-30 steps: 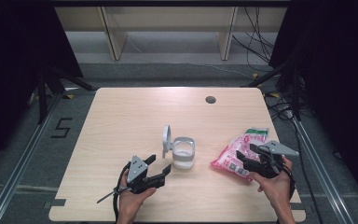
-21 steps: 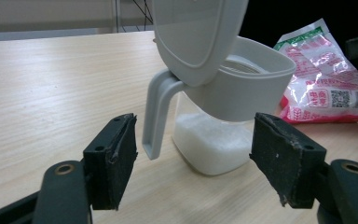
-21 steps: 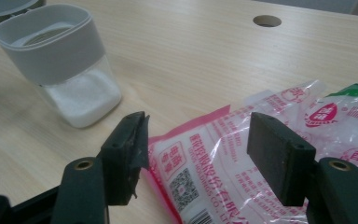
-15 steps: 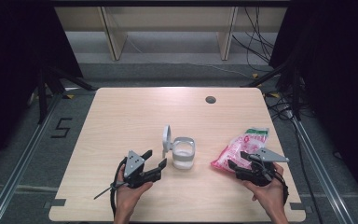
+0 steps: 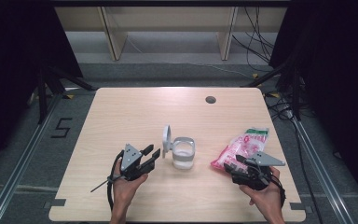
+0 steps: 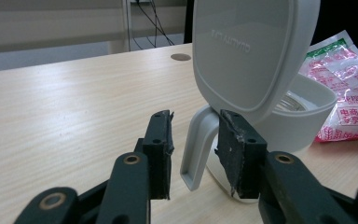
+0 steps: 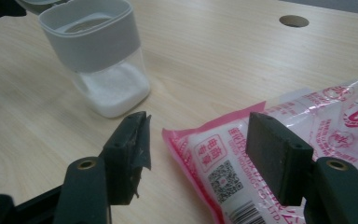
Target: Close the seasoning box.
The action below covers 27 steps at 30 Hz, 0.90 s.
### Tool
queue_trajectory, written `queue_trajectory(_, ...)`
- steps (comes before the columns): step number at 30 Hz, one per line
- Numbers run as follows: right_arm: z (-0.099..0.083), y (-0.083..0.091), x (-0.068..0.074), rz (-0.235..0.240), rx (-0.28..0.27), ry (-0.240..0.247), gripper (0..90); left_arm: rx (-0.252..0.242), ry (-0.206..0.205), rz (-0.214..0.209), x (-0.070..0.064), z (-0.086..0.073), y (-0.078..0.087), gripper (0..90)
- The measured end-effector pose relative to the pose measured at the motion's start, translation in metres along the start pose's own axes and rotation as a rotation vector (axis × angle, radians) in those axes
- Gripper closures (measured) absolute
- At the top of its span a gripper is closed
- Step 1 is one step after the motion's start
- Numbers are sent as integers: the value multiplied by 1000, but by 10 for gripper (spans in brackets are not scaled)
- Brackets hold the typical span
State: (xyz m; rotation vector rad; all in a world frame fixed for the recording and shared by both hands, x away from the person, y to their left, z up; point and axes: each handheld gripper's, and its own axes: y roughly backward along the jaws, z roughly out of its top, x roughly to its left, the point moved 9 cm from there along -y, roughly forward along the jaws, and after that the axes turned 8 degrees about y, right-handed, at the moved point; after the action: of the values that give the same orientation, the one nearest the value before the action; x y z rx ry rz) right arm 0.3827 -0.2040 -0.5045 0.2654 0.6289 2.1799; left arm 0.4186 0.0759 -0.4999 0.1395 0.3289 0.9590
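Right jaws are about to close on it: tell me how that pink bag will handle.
The pink bag is thin crinkled film, so probably floppy, sagging from one pinched corner. Glossy plastic may slip. Its white filling looks loose and could shift.

Black two-jaw left gripper (image 5: 150, 152) and right gripper (image 5: 231, 162) are topped by grey three-cornered plates; brass-coloured pivot screws are seen.

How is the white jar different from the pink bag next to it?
The jar stands upright on the table; the pink bag lies flat. The jar is stiff, with a grey-white collar and clear base; the bag is soft crinkly plastic with pink and green print. The jar's lid is flipped open; the end of the bag facing the right hand-held gripper looks sealed. Both hold something white.
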Motion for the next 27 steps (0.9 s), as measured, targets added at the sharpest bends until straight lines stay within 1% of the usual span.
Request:
queue_trajectory(1, -1, 0, -2, -1, 7, 52, 399, 1, -9, -3, 0, 1, -1, 669)
queue_trajectory(2, 0, 0, 2, 8, 5, 23, 400, 0, -14, -5, 0, 1, -2, 691)
queue_trajectory(3, 0, 0, 0, 4, 2, 48, 400, 5, -16, 5, 1, 2, -3, 702)
queue_trajectory(4, 1, -1, 2, 13, -3, 49, 400, 5, -17, 10, 2, 3, -4, 721)
queue_trajectory(5, 1, -1, 3, 19, -7, 38, 400, 1, -17, 6, 3, 4, -5, 740)
queue_trajectory(6, 0, 0, 2, 10, 6, 55, 400, -1, -14, 5, 3, 5, -5, 740)
queue_trajectory(7, 0, -1, 3, 13, 6, 54, 400, 4, -18, 11, 4, 6, -5, 742)
queue_trajectory(9, 0, -1, 5, 15, -1, 58, 401, 1, -32, 18, 5, 9, -6, 780)
queue_trajectory(10, 2, -1, 7, 25, -8, 40, 401, -4, -26, 26, 6, 10, -6, 795)
queue_trajectory(11, 1, -1, 9, 20, 2, 33, 402, -9, -28, 23, 7, 12, -6, 811)
queue_trajectory(12, 1, -1, 8, 18, 7, 58, 401, -13, -30, 24, 7, 14, -6, 822)
queue_trajectory(13, 1, -1, 10, 26, 9, 55, 402, -10, -37, 26, 8, 15, -6, 837)
queue_trajectory(14, 1, -2, 12, 29, 9, 37, 403, -12, -42, 24, 8, 16, -7, 853)
queue_trajectory(15, 1, -3, 10, 31, 0, 63, 405, -10, -38, 19, 8, 17, -7, 861)
queue_trajectory(16, 1, -2, 11, 32, 1, 67, 406, -13, -35, 12, 8, 18, -7, 867)
queue_trajectory(17, 2, -2, 11, 24, -2, 65, 407, -19, -35, 2, 6, 19, -8, 882)
queue_trajectory(18, 2, -2, 13, 31, -3, 50, 408, -16, -32, 9, 5, 20, -7, 884)
queue_trajectory(19, 1, 0, 13, 28, 6, 55, 408, -17, -43, 6, 3, 21, -6, 889)
queue_trajectory(20, 2, 0, 11, 27, 2, 85, 408, -18, -54, 0, 2, 23, -6, 890)
queue_trajectory(21, 2, -1, 11, 23, 2, 87, 408, -19, -51, -1, 0, 24, -7, 890)
queue_trajectory(22, 2, -2, 13, 36, -1, 66, 408, -16, -59, -4, -1, 25, -8, 891)
queue_trajectory(23, 1, -2, 14, 37, 3, 67, 408, -18, -59, -13, -3, 25, -9, 892)
queue_trajectory(24, 1, -2, 16, 41, 7, 57, 408, -16, -61, -14, -4, 26, -9, 892)
queue_trajectory(25, 0, -2, 15, 32, 12, 59, 409, -15, -58, -19, -5, 27, -10, 893)
queue_trajectory(27, 0, -2, 15, 33, 13, 59, 409, -24, -64, -27, -8, 28, -11, 893)
